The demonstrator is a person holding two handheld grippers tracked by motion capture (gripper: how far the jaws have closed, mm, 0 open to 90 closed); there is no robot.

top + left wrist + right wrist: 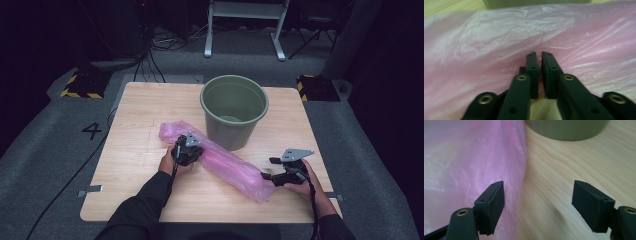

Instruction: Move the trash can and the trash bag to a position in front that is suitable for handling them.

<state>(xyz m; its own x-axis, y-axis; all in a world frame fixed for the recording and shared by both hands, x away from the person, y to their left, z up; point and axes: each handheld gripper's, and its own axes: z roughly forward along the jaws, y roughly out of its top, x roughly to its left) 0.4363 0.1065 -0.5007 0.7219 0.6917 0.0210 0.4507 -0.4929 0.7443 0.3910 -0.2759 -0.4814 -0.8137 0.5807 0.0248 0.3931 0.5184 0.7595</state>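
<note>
From the high view we see a crinkled, translucent pink plastic bag (220, 162) lying slantwise across the pale wood-grain table (130, 150), just near of a round olive-green bucket (234, 111). A "4" is marked on the grey floor at the left. Our left gripper (188, 150) sits on the bag's far-left part; our right gripper (280, 172) is at its near-right end.

In the left gripper view our black jaws are pinched together on a fold of the glossy, wrinkled film.

In the right gripper view our jaws stand wide apart: the bag's edge lies by the left jaw, bare wood between them.
</note>
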